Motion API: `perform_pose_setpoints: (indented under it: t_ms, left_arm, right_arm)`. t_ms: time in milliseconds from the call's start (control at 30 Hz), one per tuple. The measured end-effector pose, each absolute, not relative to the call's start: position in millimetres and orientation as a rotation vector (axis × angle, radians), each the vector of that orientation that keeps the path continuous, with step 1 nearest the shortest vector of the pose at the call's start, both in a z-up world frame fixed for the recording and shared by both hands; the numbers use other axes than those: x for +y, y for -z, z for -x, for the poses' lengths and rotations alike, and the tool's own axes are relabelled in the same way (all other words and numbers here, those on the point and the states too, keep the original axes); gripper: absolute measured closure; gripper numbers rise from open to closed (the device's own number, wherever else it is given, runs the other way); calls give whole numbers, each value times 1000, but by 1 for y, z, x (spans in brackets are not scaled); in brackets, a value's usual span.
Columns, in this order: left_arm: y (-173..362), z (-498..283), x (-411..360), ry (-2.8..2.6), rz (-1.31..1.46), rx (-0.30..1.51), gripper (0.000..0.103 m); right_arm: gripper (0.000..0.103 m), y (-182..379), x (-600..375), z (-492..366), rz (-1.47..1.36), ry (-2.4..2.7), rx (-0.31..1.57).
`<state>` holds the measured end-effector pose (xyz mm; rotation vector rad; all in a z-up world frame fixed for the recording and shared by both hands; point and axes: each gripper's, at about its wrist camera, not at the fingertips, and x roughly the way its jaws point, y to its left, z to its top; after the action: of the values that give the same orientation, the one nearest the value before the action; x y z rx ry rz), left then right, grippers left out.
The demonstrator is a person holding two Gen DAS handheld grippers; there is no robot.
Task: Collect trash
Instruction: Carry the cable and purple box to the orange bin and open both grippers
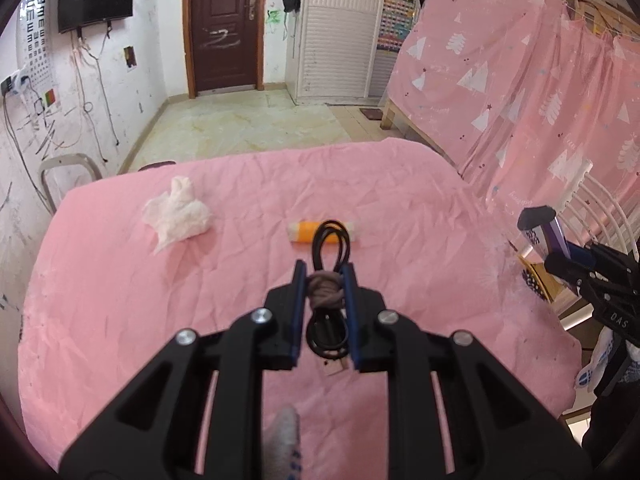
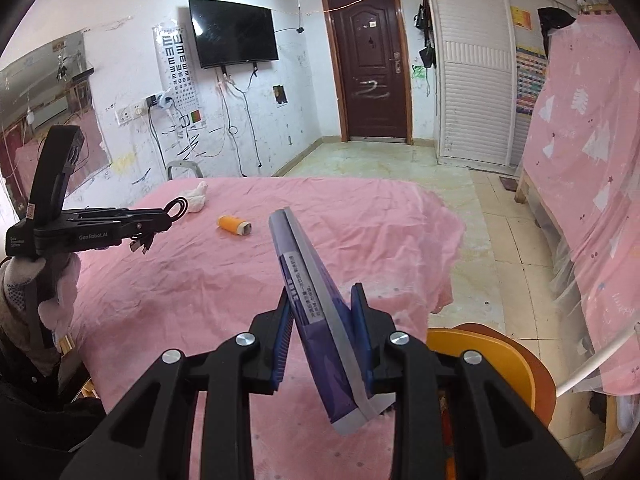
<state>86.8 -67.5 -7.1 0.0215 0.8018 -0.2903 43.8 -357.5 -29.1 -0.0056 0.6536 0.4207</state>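
You're gripping the coiled cable (image 1: 328, 280) in the left tool (image 1: 325, 280), and clamping the purple box (image 2: 316, 312) in the right tool (image 2: 322, 304), above the desk (image 1: 400, 208).

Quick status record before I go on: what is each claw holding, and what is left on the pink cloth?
left claw: shut on coiled black cable, lifted off the cloth
right claw: shut on purple book, tilted, spine up
pink cloth: covers the table
left on cloth: crumpled white tissue; orange tube
tissue vs tube: apart, tissue nearer the far left edge
beyond cloth's right edge: orange seat
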Motion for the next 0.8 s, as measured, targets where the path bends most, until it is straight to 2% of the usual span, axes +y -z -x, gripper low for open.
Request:
perform_pose_setpoints:
  t_ms: [500,800]
  left_arm:
    - [-17,-81,-172,481,-114,779,86]
    - [-9,-80,-235,565,-167,808,86]
  right_arm:
    - [84,49,-457,-32,-150,-244,616]
    - [84,72,-486,-36,-224,-204,640]
